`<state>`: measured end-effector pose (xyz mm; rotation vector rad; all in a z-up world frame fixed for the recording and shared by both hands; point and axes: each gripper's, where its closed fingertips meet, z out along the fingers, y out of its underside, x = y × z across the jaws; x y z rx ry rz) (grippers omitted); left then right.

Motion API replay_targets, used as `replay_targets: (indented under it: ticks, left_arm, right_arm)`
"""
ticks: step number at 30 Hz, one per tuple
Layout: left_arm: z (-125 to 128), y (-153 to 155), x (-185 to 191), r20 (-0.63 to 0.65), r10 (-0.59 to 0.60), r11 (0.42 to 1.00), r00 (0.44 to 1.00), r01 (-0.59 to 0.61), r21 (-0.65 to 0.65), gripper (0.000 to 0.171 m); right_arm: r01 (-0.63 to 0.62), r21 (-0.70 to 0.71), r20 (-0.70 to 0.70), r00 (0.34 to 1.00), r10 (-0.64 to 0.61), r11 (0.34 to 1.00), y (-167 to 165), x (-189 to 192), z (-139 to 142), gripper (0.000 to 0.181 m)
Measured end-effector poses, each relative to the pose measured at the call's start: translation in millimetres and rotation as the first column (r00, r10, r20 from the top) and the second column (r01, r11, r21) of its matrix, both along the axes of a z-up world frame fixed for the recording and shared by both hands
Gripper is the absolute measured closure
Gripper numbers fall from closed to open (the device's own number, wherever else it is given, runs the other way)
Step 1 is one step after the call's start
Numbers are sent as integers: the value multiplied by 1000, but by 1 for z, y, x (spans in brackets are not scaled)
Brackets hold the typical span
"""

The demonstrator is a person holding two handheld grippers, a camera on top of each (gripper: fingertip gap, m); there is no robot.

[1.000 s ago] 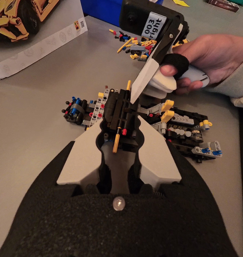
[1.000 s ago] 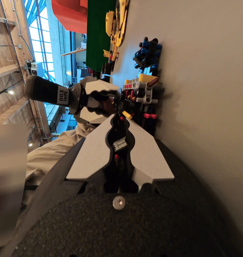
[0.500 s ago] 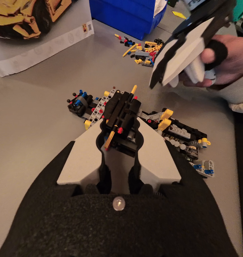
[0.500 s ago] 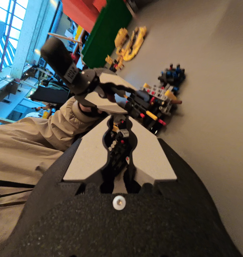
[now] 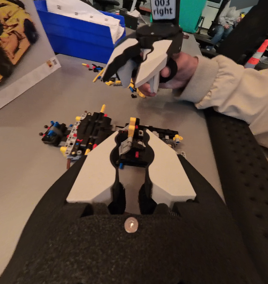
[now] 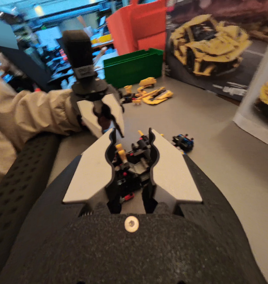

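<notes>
A long black brick chassis (image 5: 96, 132) with grey beams, yellow, red and blue pins lies flat on the grey table (image 5: 30, 161). My left gripper (image 5: 131, 132) is open and hovers over the chassis section with two yellow pieces (image 5: 132, 126), its jaws either side of it, gripping nothing. My right gripper (image 5: 120, 83) is open and empty, held up beyond the chassis over loose pieces. In the right wrist view my right gripper (image 6: 131, 130) frames the chassis (image 6: 130, 167) from its other end, and the left gripper (image 6: 108, 129) hangs just above it.
Loose small pieces (image 5: 99, 69) lie in front of a blue bin (image 5: 78, 33) with papers. A box with a yellow car picture (image 5: 10, 38) stands left. A green bin (image 6: 133, 67), a yellow built part (image 6: 153, 93) and a black perforated mat (image 5: 245, 169) are nearby.
My right gripper has lifted off the chassis, swung upright and opened wider. My left gripper has shifted right along the chassis, from the black middle block to the yellow pieces.
</notes>
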<state>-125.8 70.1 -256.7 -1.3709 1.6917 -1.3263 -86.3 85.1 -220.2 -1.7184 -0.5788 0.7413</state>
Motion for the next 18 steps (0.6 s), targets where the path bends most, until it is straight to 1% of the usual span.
replay_targets:
  ticks: [2,3,5,8,10,12,13,14,18]
  left_arm:
    - [-7,-3,4,-5,4,999,1000,-4,42,149]
    - [-9,-3,6,0,16,998,1000,-16,60,150]
    - [-7,-2,11,26,36,997,999,-38,65,152]
    - [-12,-6,13,-9,18,999,1000,-18,46,153]
    - [-16,-5,15,-18,20,998,1000,-19,53,154]
    - [-16,-6,15,-14,18,998,1000,-17,52,158]
    - [-16,-4,15,-12,26,998,1000,-25,55,162]
    - [-16,-4,15,-12,25,998,1000,-24,56,163]
    - [-16,-3,9,-42,-2,1000,999,3,15,161]
  right_arm:
    - [-128,-17,72,989,129,992,-19,-12,-12,147]
    - [-146,-48,109,983,151,988,-22,-13,-23,147]
    - [-149,-101,168,972,164,984,-22,-11,-41,152]
    - [-176,-147,192,960,202,973,-26,-13,-52,157]
    - [-147,-169,255,949,187,975,-26,-5,-62,157]
    - [-139,-161,288,940,182,977,-26,-3,-66,160]
    - [-144,-157,288,940,184,977,-26,-4,-65,161]
    - [-151,-151,286,939,189,977,-26,-6,-65,163]
    - [-167,-123,302,932,197,978,-26,-11,-67,167]
